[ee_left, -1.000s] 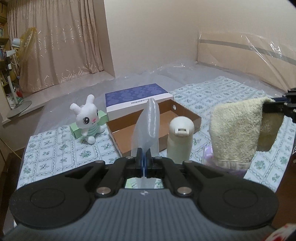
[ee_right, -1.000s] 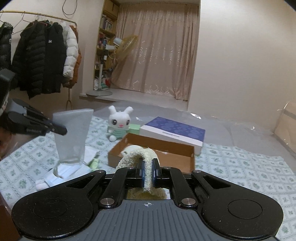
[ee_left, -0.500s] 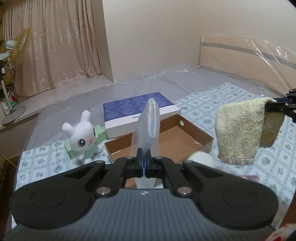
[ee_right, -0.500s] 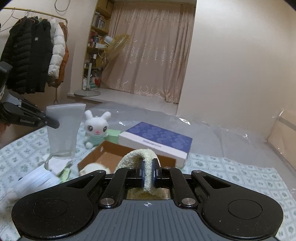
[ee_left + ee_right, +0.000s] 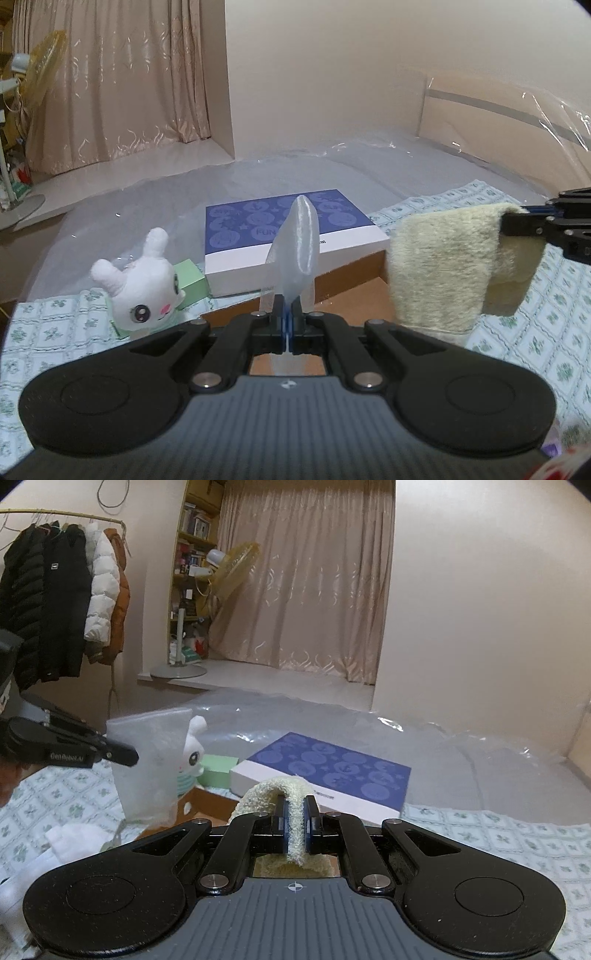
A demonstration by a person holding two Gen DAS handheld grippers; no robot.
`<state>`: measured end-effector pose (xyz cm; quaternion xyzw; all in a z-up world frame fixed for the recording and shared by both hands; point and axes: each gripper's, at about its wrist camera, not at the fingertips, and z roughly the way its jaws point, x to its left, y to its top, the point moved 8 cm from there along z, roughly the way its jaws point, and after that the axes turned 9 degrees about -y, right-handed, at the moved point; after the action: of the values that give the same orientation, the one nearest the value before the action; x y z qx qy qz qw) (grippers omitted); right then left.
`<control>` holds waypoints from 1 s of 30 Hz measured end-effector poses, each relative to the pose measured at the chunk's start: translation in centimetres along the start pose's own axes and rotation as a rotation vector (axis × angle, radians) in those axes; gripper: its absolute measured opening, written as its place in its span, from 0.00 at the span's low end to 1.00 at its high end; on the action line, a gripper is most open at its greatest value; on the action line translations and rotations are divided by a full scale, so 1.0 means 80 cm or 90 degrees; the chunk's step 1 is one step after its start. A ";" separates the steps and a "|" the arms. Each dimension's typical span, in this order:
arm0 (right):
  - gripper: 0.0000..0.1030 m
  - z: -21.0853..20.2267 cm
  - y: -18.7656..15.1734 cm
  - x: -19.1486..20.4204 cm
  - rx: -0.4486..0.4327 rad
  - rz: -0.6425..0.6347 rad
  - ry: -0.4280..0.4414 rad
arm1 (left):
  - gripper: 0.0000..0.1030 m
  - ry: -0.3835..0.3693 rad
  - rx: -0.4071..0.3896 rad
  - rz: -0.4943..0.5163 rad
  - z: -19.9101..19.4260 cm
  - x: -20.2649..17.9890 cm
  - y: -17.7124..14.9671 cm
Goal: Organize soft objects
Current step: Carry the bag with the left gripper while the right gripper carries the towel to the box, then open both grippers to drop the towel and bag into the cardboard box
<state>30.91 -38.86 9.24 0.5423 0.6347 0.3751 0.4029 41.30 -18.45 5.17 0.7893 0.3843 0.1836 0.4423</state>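
Towel (image 5: pixel 295 812) pinched between right jaws; bag (image 5: pixel 297 254) between left jaws.

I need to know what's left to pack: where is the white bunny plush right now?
The white bunny plush sits on the patterned cloth at the left wrist view's left, against a green box, just left of the brown cardboard box.

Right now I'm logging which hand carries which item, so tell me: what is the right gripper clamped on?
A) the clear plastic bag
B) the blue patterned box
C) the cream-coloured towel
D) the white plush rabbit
C: the right gripper has its jaws closed on a fold of the cream-coloured towel, which hangs over the brown cardboard box, while the clear plastic bag is in the left gripper.
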 end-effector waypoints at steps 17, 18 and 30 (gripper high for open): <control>0.07 0.174 -0.105 0.010 0.142 -0.010 0.037 | 0.02 0.008 0.111 0.000 0.154 0.028 -0.086; 0.07 0.179 -0.112 0.011 0.150 -0.009 0.037 | 0.02 0.005 0.117 -0.002 0.159 0.028 -0.090; 0.08 0.205 -0.143 0.009 0.226 0.039 0.072 | 0.26 -0.039 0.126 -0.032 0.165 0.027 -0.101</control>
<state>41.49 -38.97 -7.77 0.6021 0.6959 0.2986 0.2531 47.43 -21.63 -8.85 0.8246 0.4065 0.1090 0.3780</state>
